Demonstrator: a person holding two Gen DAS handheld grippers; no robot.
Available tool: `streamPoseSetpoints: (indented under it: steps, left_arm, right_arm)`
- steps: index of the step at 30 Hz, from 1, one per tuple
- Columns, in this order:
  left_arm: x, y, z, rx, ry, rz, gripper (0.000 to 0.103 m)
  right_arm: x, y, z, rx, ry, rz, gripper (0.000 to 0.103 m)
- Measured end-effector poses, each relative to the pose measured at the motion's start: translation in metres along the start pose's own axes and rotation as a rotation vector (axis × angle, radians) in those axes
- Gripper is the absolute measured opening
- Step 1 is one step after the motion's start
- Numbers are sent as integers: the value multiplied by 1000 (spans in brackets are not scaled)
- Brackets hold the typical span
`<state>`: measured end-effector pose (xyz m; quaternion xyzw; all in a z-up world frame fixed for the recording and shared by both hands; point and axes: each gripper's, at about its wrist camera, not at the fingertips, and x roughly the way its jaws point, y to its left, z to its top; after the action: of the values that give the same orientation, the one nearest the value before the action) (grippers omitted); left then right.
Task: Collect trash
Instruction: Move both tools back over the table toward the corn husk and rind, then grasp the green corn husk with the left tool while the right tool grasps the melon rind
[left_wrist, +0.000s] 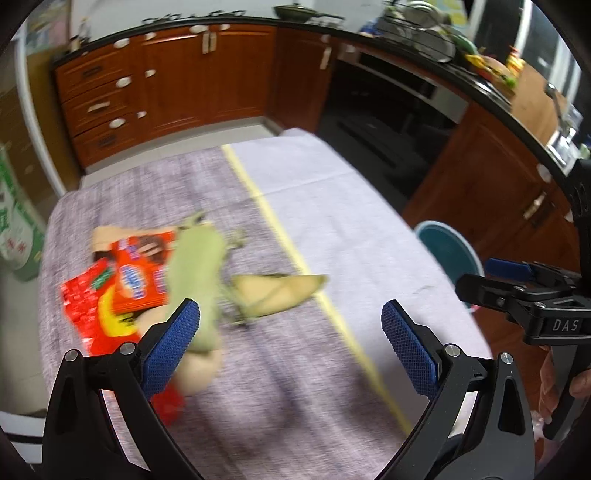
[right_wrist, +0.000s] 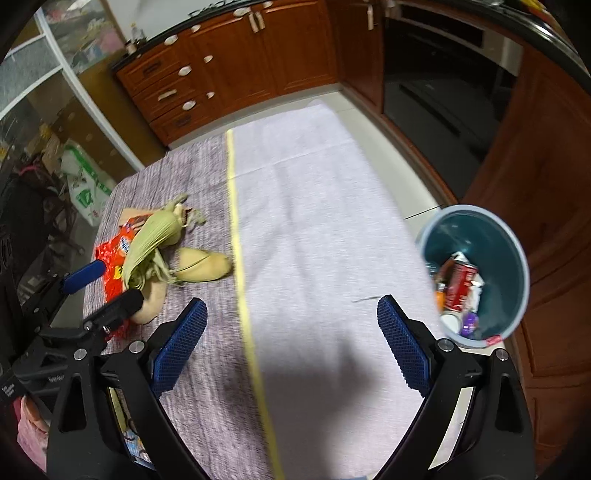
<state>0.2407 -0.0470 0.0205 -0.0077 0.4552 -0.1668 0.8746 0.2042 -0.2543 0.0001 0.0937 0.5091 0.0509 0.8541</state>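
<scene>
The left gripper (left_wrist: 290, 332) is held above the worktop (left_wrist: 332, 206) with its 2 blue fingers (left_wrist: 170, 347) spread wide and nothing between them. Just ahead of it, a heap of trash is seen on the grey half of the cloth: a green corn husk (left_wrist: 195, 273), red snack wrappers (left_wrist: 110, 295) under it, and a pale husk piece (left_wrist: 280, 288) reaching toward the yellow stripe (left_wrist: 280, 229). This view is blurred, so finer detail cannot be told.

The right gripper (right_wrist: 291, 336) is likewise shown with fingers (right_wrist: 402, 347) spread and empty, over the lighter half of the cloth. Only in the right wrist view is the inside of the teal bin (right_wrist: 506, 251) shown, standing beside the worktop's right edge: a red can (right_wrist: 460, 284), white scraps and a purple item lie in it. In the left wrist view only the bin's rim is shown, partly hidden behind the right gripper. The same corn husk (right_wrist: 151, 243) is seen sharper from the right, with the left gripper just beside it.
</scene>
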Motion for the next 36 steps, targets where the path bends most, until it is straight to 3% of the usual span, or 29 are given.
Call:
streamPoseSetpoints:
  steps: [10, 22, 26, 36]
  left_arm:
    - [20, 65, -1, -56, 32, 67, 99]
    - [50, 75, 10, -16, 49, 117, 99]
    - [52, 81, 13, -20, 51, 108, 99]
    - [52, 82, 13, 7, 56, 117, 99]
  right_arm:
    - [53, 40, 3, -46, 79, 56, 89]
    - [97, 48, 10, -36, 76, 92, 89]
    - [116, 55, 10, -58, 91, 107, 66]
    - [140, 66, 10, -88, 102, 136, 40]
